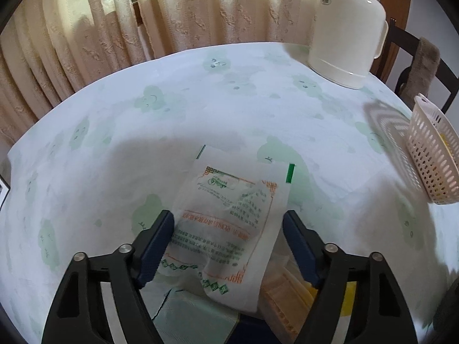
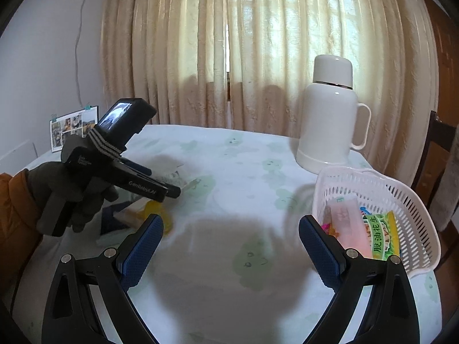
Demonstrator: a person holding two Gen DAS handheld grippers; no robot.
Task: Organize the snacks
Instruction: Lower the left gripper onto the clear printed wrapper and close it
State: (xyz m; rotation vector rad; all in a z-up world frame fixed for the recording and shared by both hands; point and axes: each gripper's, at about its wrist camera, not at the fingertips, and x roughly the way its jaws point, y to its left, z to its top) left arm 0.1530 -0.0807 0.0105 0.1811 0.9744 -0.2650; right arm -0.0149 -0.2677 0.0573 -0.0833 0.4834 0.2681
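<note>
A white snack packet with orange and green print lies on a small pile of snacks on the table. My left gripper is open, its blue fingers on either side of the packet, just above it. An orange wafer pack lies under the packet. The white slotted basket stands at the right; in the right wrist view the basket holds a pink packet and a green peanut packet. My right gripper is open and empty over the cloth, left of the basket.
A white thermos jug stands at the back right of the table. The left gripper's body and gloved hand hover over the snack pile at the left. Curtains hang behind; a chair is at the right.
</note>
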